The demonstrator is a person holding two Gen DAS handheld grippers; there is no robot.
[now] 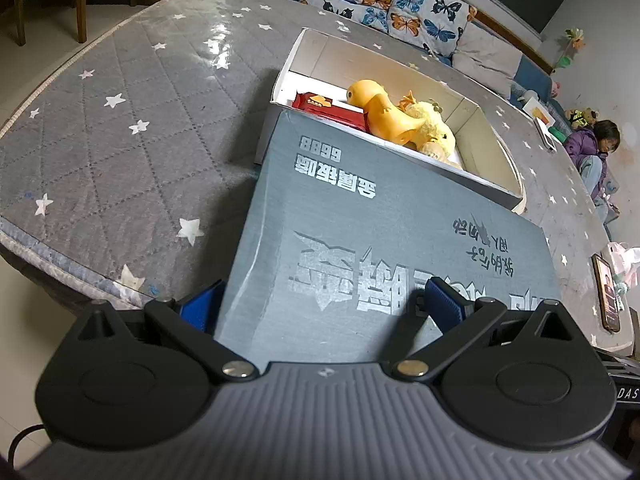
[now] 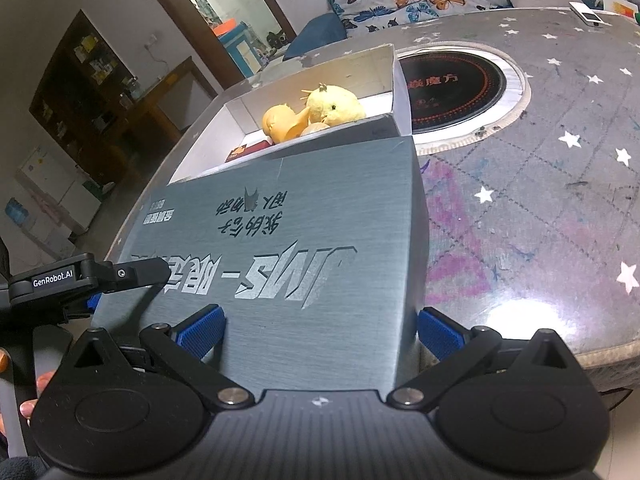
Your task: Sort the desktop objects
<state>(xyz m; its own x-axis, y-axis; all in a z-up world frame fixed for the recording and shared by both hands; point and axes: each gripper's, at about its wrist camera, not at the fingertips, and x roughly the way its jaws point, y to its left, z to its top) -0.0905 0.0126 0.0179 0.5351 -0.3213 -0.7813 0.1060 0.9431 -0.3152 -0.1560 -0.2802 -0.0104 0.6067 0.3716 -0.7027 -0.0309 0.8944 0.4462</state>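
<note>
A grey box lid [image 1: 384, 240] with silver lettering lies tilted over the near part of an open white box [image 1: 492, 136] on the round table. Inside the box lie an orange rubber duck [image 1: 384, 114], a yellow plush chick [image 1: 434, 128] and a red packet [image 1: 332, 110]. My left gripper [image 1: 324, 308] straddles the lid's near left corner with its blue fingers [image 1: 446, 300] wide apart. My right gripper [image 2: 320, 328] straddles the lid's near right corner [image 2: 304, 264], also wide apart. The box [image 2: 316, 68], duck [image 2: 280, 120] and chick [image 2: 334, 104] show in the right wrist view. The left gripper [image 2: 96, 280] shows there at the lid's left edge.
The table [image 1: 120, 120] has a grey star-patterned quilted cover under glass. A black induction hob [image 2: 452, 88] sits in its middle, just right of the box. A phone [image 1: 608, 296] lies at the right edge. A sofa with butterfly cushions [image 1: 392, 0] stands behind.
</note>
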